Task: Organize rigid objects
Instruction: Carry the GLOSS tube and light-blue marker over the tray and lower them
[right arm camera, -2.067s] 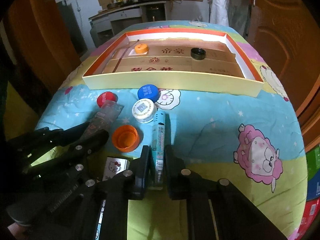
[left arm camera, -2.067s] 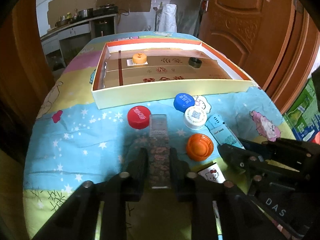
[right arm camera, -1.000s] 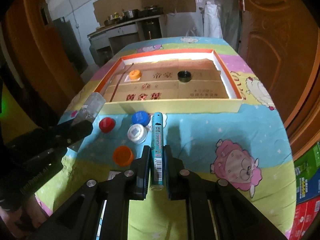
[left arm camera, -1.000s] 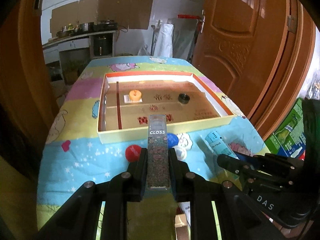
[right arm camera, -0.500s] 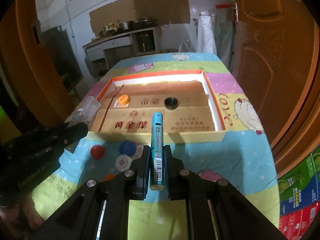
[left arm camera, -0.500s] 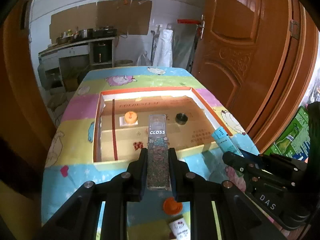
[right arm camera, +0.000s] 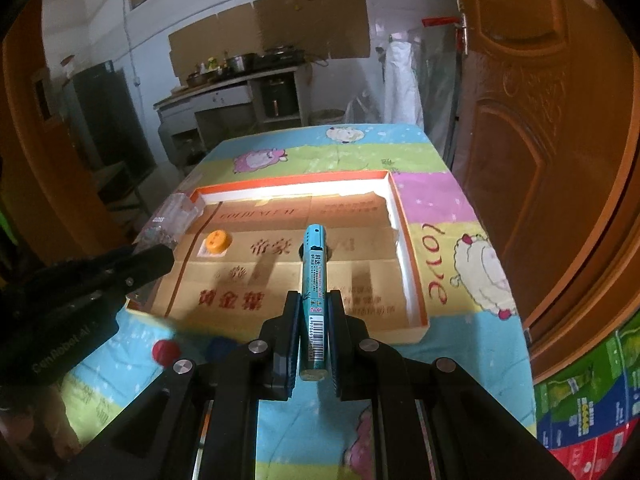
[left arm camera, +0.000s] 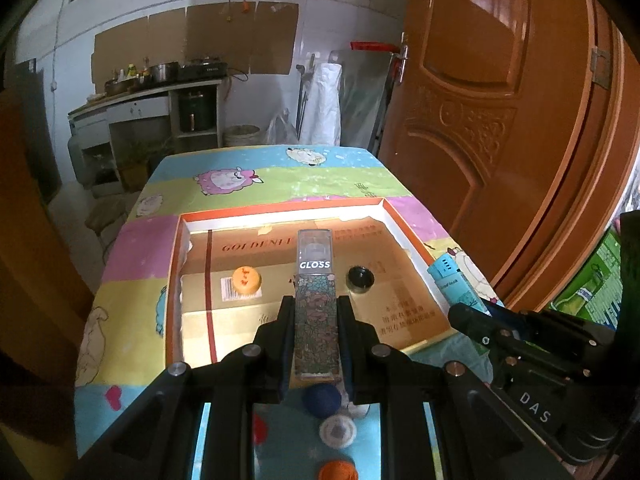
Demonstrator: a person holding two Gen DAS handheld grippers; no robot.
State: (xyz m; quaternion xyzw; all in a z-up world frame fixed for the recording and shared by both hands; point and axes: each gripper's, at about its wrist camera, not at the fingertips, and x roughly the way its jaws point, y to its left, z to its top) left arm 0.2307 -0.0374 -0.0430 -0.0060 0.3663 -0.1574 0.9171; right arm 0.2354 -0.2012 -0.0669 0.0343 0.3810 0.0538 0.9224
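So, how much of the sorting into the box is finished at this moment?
Done: an orange cap and a black cap lie in the box. In hand: the left gripper clamps the gloss tube and the right gripper the teal tube, both above the box. Left: red, blue, white and orange caps on the tablecloth.

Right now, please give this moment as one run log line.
left gripper: shut on gloss tube | right gripper: shut on teal marker | both above tray | orange cap, black cap inside
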